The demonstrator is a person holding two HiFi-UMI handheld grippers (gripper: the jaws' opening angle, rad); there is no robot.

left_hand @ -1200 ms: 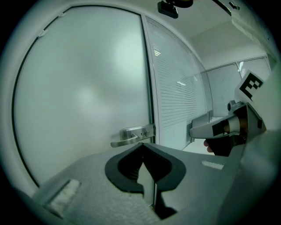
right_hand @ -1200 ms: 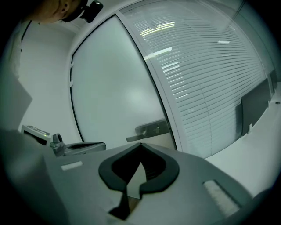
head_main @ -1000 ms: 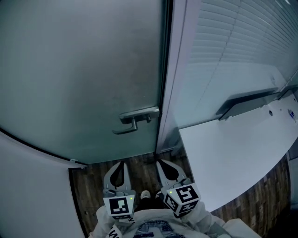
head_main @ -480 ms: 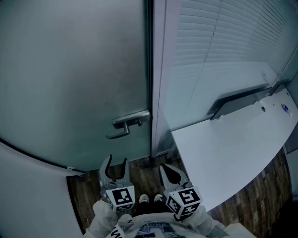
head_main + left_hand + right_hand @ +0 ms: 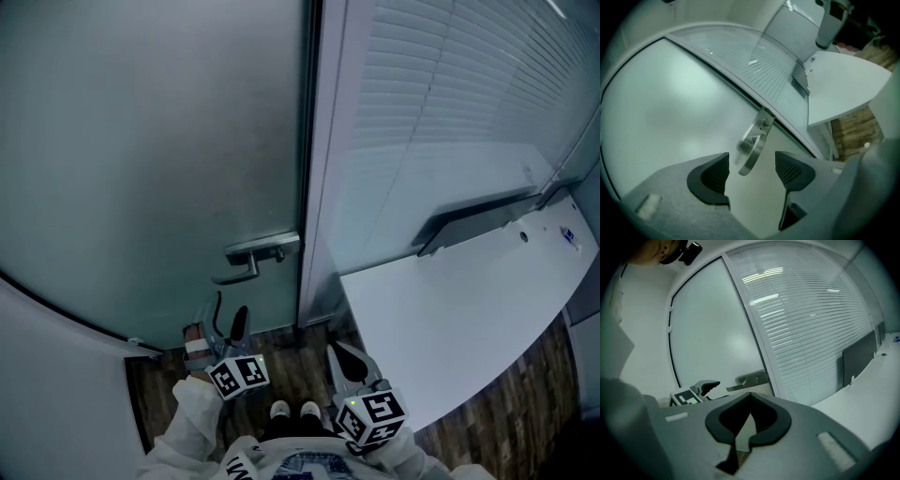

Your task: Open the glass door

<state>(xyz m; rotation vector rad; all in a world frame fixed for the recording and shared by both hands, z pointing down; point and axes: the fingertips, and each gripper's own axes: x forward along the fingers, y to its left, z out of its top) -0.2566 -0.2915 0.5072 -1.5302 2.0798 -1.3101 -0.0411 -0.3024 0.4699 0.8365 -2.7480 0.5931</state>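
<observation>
We have the left gripper (image 5: 230, 317) just below the door handle (image 5: 251, 262), jaws opening, nothing between the pads (image 5: 712, 176). The lever lines up with the gap ahead, untouched. The handle sits at the right edge of the closed glass door (image 5: 141, 141), long axis level, free end pointing left. Left gripper is nearer. Right gripper (image 5: 345, 361) is closed and empty, lower down. No containers here.

so the big frosted glass door (image 5: 150, 141) looks matt and milky-smooth, its silver lever handle (image 5: 253, 261) is satin-finish metal, the brown plank floor (image 5: 281, 342) reads as grainy wood, the curved white desk top (image 5: 450, 319) is plain smooth matt, and the pale slatted blinds (image 5: 441, 94) have a slight sheen
</observation>
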